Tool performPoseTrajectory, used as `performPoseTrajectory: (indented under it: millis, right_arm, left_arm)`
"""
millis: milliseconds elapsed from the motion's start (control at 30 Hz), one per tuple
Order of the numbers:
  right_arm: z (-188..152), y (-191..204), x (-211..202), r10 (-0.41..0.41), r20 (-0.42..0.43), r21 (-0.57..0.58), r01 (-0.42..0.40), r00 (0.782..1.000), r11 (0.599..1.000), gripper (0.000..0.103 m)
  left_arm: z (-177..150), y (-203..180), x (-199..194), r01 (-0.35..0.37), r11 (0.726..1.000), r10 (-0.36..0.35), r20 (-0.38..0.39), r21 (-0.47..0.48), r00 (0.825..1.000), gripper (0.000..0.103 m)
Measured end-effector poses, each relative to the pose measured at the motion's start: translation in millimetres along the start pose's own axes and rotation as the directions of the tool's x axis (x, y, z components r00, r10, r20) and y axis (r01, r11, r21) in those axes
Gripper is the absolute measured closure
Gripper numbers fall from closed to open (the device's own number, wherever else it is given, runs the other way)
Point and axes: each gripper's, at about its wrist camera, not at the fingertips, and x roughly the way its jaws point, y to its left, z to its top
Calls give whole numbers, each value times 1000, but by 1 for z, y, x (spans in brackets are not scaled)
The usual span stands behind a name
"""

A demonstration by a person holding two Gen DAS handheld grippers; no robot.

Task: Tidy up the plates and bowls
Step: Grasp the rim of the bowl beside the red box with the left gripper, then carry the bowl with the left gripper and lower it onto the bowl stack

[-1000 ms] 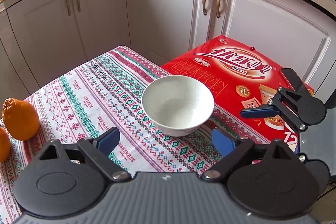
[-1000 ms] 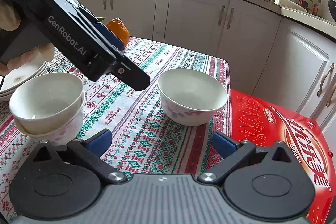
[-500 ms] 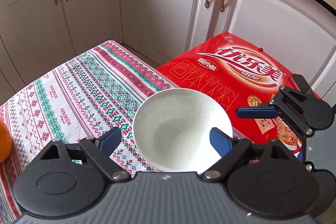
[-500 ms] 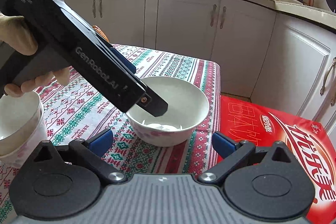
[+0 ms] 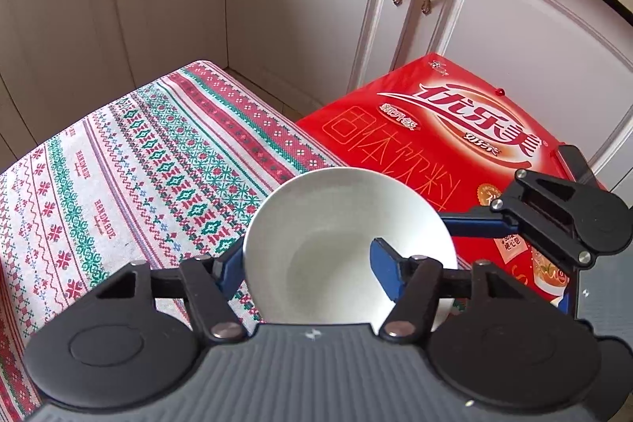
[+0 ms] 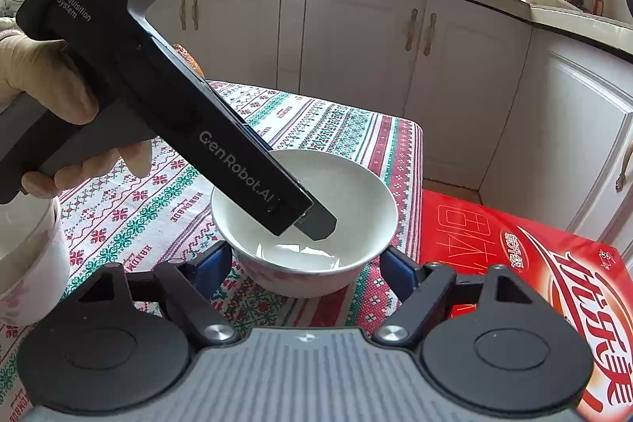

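Bowl [image 5: 336, 256]: rim pinched by left hand-held gripper [image 5: 306, 265]; flanked by open, empty right hand-held gripper [image 6: 306, 265]; beside red box [image 5: 455, 145].

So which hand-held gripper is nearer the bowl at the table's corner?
Left. The left hand-held gripper straddles the bowl rim, one finger inside, one outside. The right hand-held gripper is open just short of the bowl, fingers flanking its base.
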Motion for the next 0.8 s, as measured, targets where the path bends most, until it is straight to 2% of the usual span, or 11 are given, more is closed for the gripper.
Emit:
performPoseTrajectory:
  millis: [433, 800]
  right_arm:
    - [3, 9, -9, 7, -12, -7, -7, 1000, 1000, 18]
    - [9, 33, -54, 24, 16, -51, -23, 1000, 998, 18]
  left_arm:
    - [-6, -3, -14, 1, 1000, -1, 4, 0, 1000, 39]
    - [-21, -21, -67, -14, 1000, 13, 52, 16, 999, 38]
